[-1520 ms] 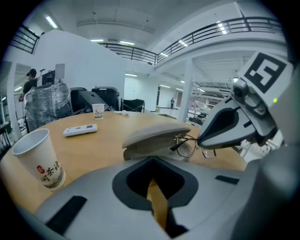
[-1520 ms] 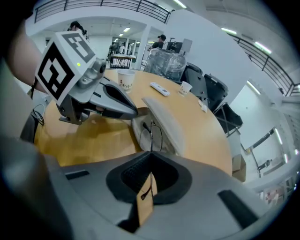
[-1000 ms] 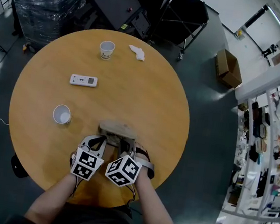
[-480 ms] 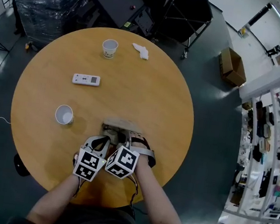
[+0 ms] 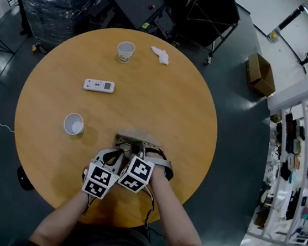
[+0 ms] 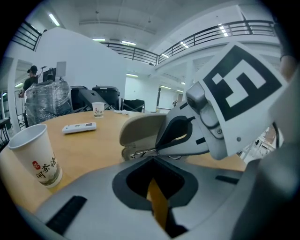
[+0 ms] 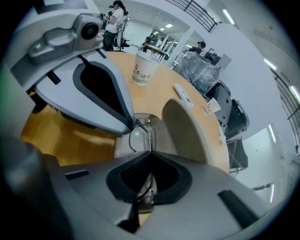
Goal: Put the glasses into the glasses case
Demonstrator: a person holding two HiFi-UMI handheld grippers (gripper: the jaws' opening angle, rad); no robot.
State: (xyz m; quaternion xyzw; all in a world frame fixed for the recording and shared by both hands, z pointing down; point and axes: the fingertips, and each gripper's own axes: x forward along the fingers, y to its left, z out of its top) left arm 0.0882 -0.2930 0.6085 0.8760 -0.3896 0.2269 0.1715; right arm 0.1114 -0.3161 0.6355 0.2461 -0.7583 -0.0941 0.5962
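Observation:
A beige glasses case (image 5: 131, 138) lies open on the round wooden table (image 5: 162, 104), its lid (image 7: 185, 131) standing up. My right gripper (image 5: 138, 149) is over the case, shut on thin wire glasses (image 7: 148, 136) that reach down into the case's tray. In the left gripper view the glasses (image 6: 143, 152) show at the case's (image 6: 140, 129) near rim under the right gripper's fingers (image 6: 176, 136). My left gripper (image 5: 113, 155) sits just left of the case, jaws together with only a slit of table showing between them.
A white paper cup (image 5: 73, 124) stands left of the case, close to the left gripper (image 6: 152, 183). A white remote (image 5: 98, 85) lies farther back, with a second cup (image 5: 125, 51) and a crumpled tissue (image 5: 161, 55) at the far edge. The table's near rim is under my forearms.
The right gripper has turned and edged left toward the left gripper, staying over the case with the glasses. The left gripper has hardly moved.

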